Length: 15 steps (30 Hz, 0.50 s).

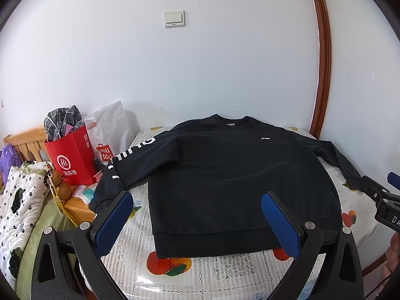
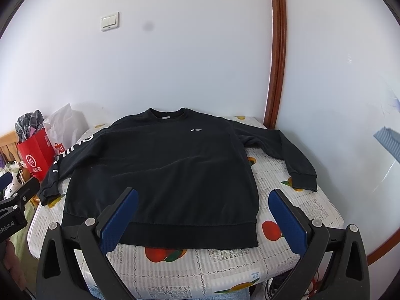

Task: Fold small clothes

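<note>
A black sweatshirt (image 1: 225, 175) lies flat, front up, on a small table with a fruit-print cloth (image 1: 220, 267); it also shows in the right wrist view (image 2: 162, 175). Its collar is toward the wall and both sleeves are spread out. The left sleeve (image 1: 130, 160) has white lettering and hangs over the table's left edge. My left gripper (image 1: 197, 222) is open and empty, hovering above the hem. My right gripper (image 2: 202, 215) is open and empty above the hem's right part. The right gripper also shows at the right edge of the left wrist view (image 1: 382, 195).
A red paper bag (image 1: 72, 157) with checked cloth and a white plastic bag (image 1: 112, 127) stand left of the table on a wooden stand. A quilted bed cover (image 1: 20, 200) lies at far left. A white wall and a brown door frame (image 2: 277, 50) are behind.
</note>
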Available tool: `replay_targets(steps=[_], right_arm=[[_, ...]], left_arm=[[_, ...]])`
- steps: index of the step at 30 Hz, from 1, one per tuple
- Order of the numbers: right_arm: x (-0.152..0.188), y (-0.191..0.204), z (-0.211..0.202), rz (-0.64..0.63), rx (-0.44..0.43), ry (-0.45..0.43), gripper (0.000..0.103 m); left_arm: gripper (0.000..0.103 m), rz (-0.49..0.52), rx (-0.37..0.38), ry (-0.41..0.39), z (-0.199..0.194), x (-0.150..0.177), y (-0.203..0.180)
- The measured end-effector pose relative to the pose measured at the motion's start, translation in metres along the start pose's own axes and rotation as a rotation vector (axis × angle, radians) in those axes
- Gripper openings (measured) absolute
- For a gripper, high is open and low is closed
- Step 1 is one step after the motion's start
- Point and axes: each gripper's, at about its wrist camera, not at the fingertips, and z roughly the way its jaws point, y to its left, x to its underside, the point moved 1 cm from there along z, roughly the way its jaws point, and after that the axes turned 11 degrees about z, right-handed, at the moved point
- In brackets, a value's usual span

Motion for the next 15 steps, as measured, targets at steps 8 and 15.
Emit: replay_targets(steps=[8,15], right_arm=[[0.0005,0.0014,-0.0007,0.002,0.000,-0.001,0.103],[0.0020,0.0017,-0.0015,0.005,0.001,-0.001,0.103]], left_arm=[[0.103,0.008,0.005,-0.003,-0.0012,0.0003,-0.0026],[0.103,0.014,0.008,-0.004,-0.0018,-0.0008,-0.0055]])
